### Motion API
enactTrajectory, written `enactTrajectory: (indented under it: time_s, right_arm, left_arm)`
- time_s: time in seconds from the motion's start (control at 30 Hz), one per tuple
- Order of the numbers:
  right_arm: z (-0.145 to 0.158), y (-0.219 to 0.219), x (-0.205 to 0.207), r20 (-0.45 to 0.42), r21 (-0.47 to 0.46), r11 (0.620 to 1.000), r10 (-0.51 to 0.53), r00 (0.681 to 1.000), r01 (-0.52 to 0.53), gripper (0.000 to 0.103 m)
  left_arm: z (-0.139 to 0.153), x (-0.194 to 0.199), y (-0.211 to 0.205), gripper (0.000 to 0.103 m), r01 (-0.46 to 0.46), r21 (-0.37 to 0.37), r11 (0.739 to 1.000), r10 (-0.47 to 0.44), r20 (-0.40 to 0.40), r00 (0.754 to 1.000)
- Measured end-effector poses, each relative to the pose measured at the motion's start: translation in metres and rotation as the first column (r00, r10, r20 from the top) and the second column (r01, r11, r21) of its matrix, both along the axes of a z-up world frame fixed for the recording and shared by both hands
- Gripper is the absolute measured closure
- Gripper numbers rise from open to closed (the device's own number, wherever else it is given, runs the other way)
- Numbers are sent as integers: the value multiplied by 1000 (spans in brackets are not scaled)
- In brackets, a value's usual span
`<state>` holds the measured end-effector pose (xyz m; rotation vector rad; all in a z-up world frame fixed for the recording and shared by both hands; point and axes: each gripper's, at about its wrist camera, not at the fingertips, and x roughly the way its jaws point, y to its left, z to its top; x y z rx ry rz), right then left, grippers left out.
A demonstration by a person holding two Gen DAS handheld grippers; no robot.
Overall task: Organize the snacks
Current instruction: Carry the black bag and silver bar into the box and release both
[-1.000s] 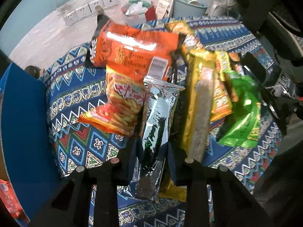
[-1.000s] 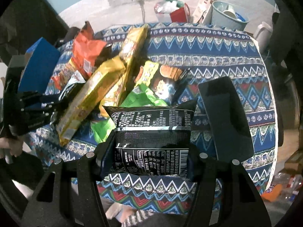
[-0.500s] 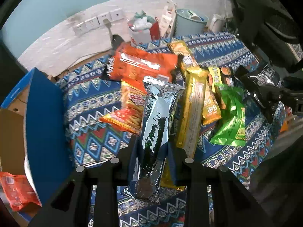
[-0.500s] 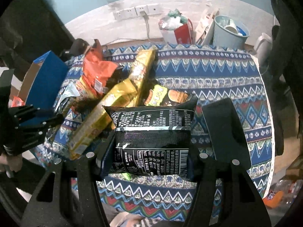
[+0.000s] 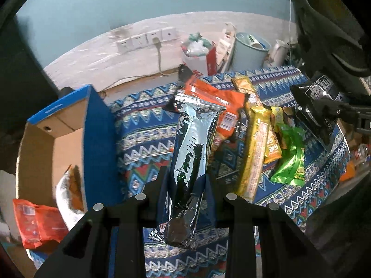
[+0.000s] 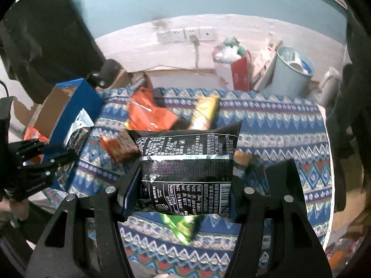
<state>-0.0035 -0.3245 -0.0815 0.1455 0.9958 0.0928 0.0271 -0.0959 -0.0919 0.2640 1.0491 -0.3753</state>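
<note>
A long silver foil snack packet (image 5: 192, 153) is clamped between the narrowly set fingers of the left hand-held gripper (image 5: 186, 185), standing nearly upright above the desk (image 5: 148, 129), which is covered in a blue, zigzag-patterned cloth. A wider black snack bag (image 6: 187, 169) with white printing is pinched by its sides in the right hand-held gripper (image 6: 185, 185), whose fingers sit about half apart around it, also lifted clear of the desk. On the desk beyond the silver packet lie an orange bag (image 5: 218, 99), a long gold packet (image 5: 255, 153) and a green packet (image 5: 289, 162), close together and partly overlapping. At the left edge of the desk stands an open blue cardboard box (image 5: 95, 139) that already contains a red-orange packet (image 5: 37, 224) and a white one (image 5: 67, 194). Behind the desk, wall sockets (image 5: 146, 39), a pale bin (image 5: 250, 51) and a bag of rubbish (image 5: 197, 51) sit along the wall.
</note>
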Motion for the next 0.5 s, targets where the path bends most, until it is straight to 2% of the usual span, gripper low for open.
enactTrajectory:
  time_s: [0.5]
  right_arm:
    - [19, 69, 31, 32, -6, 994, 111, 993, -111, 42]
  left_arm:
    - [28, 1, 59, 73, -107, -66, 992, 110, 35, 993]
